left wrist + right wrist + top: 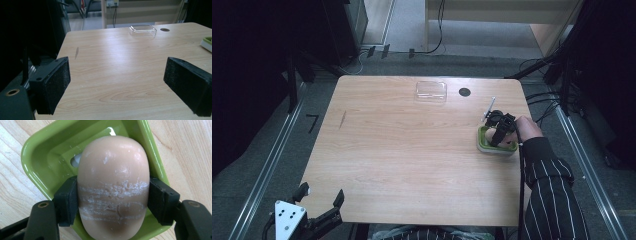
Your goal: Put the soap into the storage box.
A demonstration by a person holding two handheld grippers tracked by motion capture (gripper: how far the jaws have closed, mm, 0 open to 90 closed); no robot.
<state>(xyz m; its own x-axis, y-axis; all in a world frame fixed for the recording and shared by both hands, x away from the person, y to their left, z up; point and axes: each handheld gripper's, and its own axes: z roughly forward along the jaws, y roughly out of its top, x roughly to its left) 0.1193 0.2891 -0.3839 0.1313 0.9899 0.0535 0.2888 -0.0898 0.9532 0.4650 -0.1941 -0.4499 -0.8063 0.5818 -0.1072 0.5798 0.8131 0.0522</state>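
Note:
A pale pink oval bar of soap lies in a green soap dish, its surface scuffed with white streaks. My right gripper points down into the dish, and both black pads press on the soap's sides. In the high view the right gripper stands over the green dish near the table's right edge, held by a hand in a striped sleeve. My left gripper hovers at the front left corner of the table with its jaws wide apart and nothing between them; its pads frame bare wood.
A clear plastic lid lies at the back middle of the wooden table, with a small dark round hole to its right. A thin pen-like stick lies just behind the dish. Cables and black frames surround the table.

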